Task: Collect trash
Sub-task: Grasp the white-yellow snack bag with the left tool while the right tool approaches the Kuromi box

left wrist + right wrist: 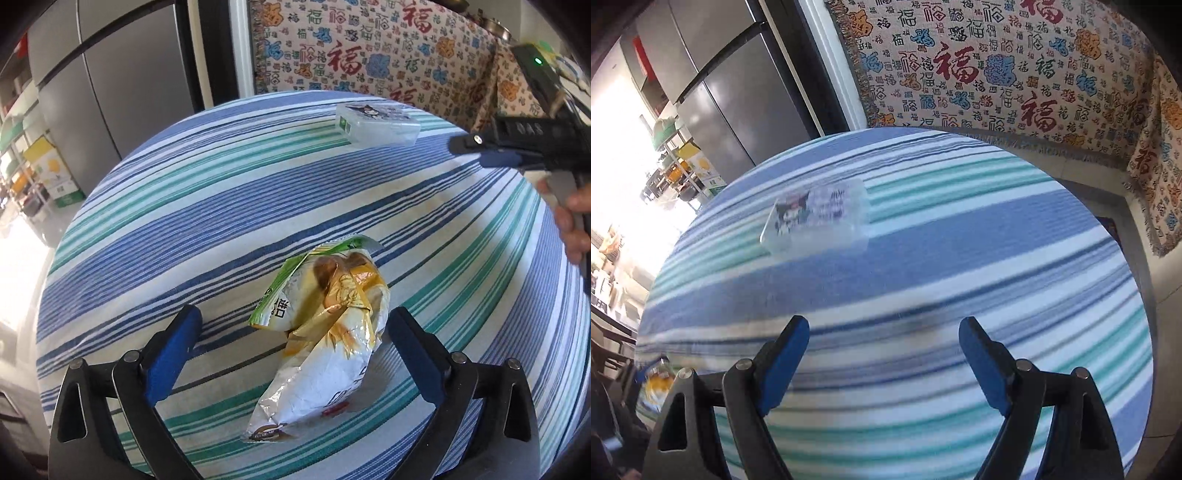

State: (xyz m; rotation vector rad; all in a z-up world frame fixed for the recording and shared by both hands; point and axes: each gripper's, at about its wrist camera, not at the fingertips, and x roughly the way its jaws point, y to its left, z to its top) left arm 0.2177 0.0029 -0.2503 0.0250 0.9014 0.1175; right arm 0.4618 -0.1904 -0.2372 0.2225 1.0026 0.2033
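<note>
Striped tablecloth (pixel 229 192): crumpled snack bag (pixel 325 339) lies lengthwise between wide-open left gripper (pixel 293 334); right gripper (pixel 884 341), wide and empty, faces clear box (pixel 820 218).

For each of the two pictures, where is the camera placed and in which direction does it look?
Left wrist view: sits on the left hand-held gripper, looking down at a crumpled snack bag lying between its open fingers; the right hand-held gripper and a hand show at right.
Right wrist view: sits on the right hand-held gripper, open, looking down over the striped tablecloth toward a clear plastic box.
Shared: tablecloth, box, patterned throw, fridge.
</note>
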